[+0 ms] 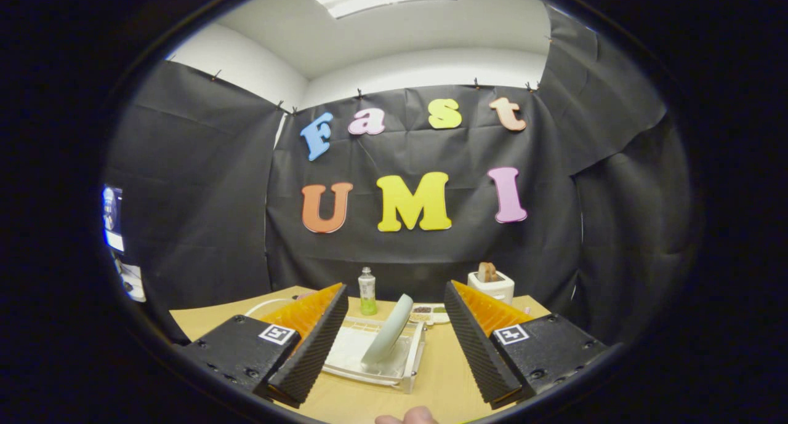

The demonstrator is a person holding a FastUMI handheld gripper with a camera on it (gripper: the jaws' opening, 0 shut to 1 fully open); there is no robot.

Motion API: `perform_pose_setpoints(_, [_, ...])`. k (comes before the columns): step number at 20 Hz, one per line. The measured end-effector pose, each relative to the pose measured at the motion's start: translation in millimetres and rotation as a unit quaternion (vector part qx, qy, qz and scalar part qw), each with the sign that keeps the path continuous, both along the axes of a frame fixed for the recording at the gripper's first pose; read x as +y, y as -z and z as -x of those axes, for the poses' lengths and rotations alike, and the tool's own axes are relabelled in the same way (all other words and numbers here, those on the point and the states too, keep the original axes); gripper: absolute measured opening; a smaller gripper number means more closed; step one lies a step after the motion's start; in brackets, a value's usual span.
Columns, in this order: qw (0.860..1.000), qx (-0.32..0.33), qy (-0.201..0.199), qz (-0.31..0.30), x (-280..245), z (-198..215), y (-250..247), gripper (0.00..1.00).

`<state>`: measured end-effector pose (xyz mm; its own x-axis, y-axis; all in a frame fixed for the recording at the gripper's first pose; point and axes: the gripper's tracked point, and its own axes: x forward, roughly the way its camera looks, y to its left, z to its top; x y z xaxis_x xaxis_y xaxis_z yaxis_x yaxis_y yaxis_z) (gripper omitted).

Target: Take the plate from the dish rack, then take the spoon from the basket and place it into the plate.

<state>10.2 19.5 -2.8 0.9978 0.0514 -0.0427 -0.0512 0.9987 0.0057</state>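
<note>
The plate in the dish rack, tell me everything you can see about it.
The plate is pale, smooth and round, looking like ceramic or plastic. It stands on edge, leaning, inside the clear dish rack on the wooden table, with its lower rim resting in the rack. It sits between and just ahead of the gripper, whose fingers are spread wide and touch nothing.

Plate (pixel 389 329) on edge in dish rack (pixel 411 370), bottle (pixel 367 290) and toaster (pixel 490 285) behind

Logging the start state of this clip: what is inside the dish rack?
One pale plate stands on edge, leaning, in the clear dish rack, ahead of the open gripper, whose fingers touch nothing. The left finger covers the rack's left end, so anything there is unseen.
</note>
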Motion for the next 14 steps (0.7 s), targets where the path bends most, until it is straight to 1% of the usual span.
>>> perform_pose_setpoints(9, [1.0,0.015,-0.01,-0.003,1.0,-10.3,-5.3,1.0])
perform_pose_setpoints(14, [1.0,0.016,-0.003,-0.003,-2.5,-9.4,-10.3,1.0])
